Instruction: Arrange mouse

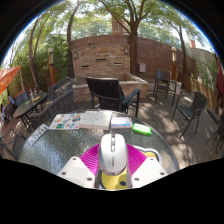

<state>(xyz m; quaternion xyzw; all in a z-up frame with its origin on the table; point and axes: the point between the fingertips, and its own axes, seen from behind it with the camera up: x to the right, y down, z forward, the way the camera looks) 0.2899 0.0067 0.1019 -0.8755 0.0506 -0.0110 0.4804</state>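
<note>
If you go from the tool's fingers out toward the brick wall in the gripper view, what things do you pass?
White mouse between the tool fingers → papers on the round table → dark chair → brick wall → trees.

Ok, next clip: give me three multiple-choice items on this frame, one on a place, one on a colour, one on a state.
1. Where is the mouse?
A. between the gripper's fingers
B. on the black chair
C. on the brick wall

2. What colour is the small flat thing on the table, beyond the fingers?
A. red
B. green
C. black

3. What state is the seat of the black chair across the table in?
A. holding a box
B. occupied by a person
C. empty

Key: 1 A, the white mouse sits between the pink pads, on a pink mat. 2 B, it shows bright green beside the papers. 3 C, nothing rests on the seat.
</note>
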